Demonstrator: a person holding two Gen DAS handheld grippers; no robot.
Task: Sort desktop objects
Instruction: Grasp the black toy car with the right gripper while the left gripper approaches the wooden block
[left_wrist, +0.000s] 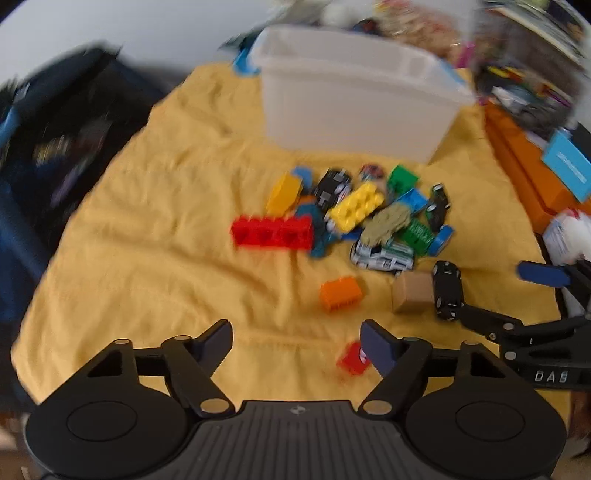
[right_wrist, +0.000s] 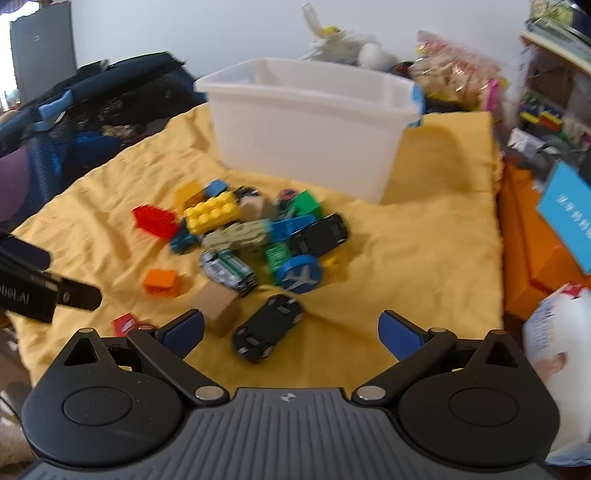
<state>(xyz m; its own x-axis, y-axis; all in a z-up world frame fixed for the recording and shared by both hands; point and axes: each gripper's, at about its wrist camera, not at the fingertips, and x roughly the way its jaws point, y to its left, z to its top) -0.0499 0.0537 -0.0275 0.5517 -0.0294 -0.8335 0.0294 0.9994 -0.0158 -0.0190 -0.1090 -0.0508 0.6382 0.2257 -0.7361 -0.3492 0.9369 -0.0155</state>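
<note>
"DAS" stands in white letters on the right tool (left_wrist: 524, 295).

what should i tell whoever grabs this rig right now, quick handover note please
Left hand-held gripper: open, empty, over the yellow cloth near the small red piece.
Right hand-held gripper: open, empty, just short of the black toy car.
Things: toy pile of bricks and cars in front of the white bin; orange brick and tan block lie loose nearer the grippers.
Done: nothing seen in the bin from these views.
Left: pick up and sort everything.
</note>
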